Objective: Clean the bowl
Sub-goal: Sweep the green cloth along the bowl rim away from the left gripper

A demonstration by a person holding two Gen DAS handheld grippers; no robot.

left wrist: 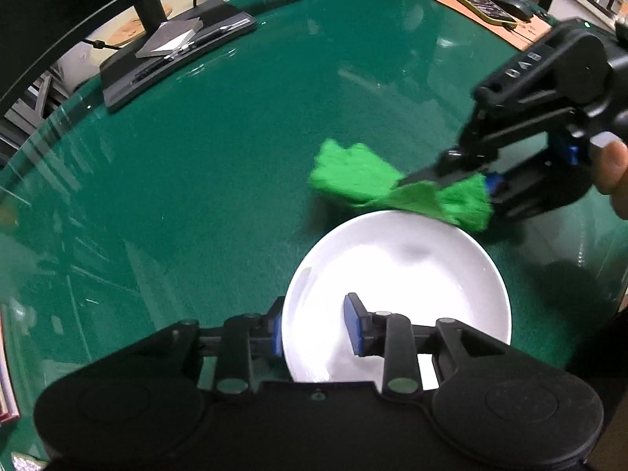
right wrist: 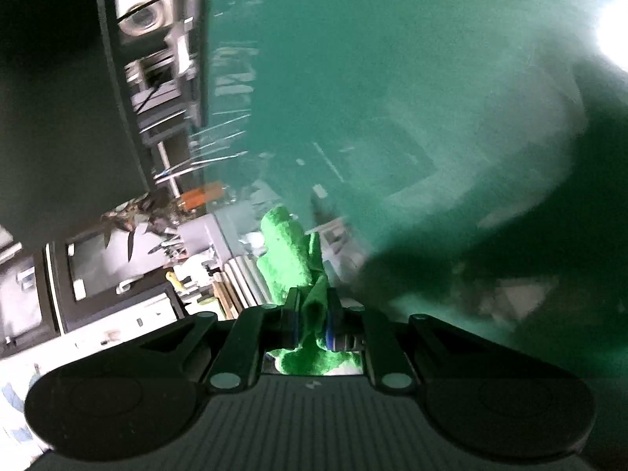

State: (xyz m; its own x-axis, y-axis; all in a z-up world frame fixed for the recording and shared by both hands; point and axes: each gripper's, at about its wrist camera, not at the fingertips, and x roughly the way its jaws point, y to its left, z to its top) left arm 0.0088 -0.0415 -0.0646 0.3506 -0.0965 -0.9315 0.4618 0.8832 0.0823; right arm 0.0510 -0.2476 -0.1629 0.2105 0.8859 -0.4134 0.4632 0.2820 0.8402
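Observation:
A white bowl (left wrist: 396,274) sits on the green table near the bottom of the left wrist view. My left gripper (left wrist: 314,327) straddles its near-left rim: one blue pad is outside the wall and the other is inside over the bowl, with a gap showing between that pad and the rim. A fuzzy green cloth (left wrist: 353,176) hangs at the bowl's far rim with my right gripper (left wrist: 404,182) shut on it. In the right wrist view the cloth (right wrist: 286,247) sticks out ahead of the shut right gripper (right wrist: 312,298). The bowl is hidden there.
The table (left wrist: 196,157) has a glossy glass top with its curved edge at the left. A black stand with papers (left wrist: 172,51) lies far left. A phone (left wrist: 479,2) and a mouse (left wrist: 510,4) rest on a tan mat far right. A hand (left wrist: 612,168) holds the right gripper.

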